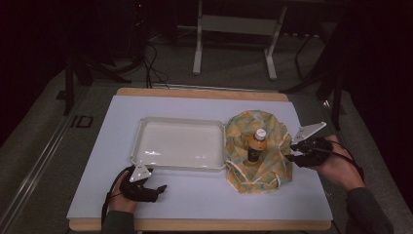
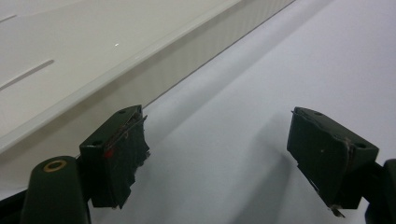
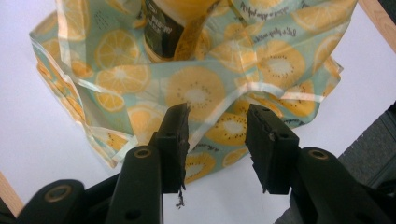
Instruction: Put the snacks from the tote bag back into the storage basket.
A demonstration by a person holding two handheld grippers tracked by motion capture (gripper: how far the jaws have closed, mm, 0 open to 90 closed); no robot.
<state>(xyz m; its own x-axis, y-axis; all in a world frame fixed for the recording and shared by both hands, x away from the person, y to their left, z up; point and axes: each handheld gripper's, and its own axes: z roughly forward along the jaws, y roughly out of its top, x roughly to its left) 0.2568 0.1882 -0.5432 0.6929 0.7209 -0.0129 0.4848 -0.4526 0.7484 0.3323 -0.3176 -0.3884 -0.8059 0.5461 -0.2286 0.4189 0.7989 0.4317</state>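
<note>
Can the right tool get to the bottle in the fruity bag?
Probably not straight away: the bag's cloth stands bunched around the bottle, between it and the right tool. Only the bottle's top pokes out.

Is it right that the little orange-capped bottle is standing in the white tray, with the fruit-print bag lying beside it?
Not quite. The bottle stands upright inside the fruit-print bag, whose cloth is bunched around it, not in the white tray. The bag does lie right beside the tray, on its right. The high view shows this; the right gripper view shows the bottle's lower part among the folds.
</note>
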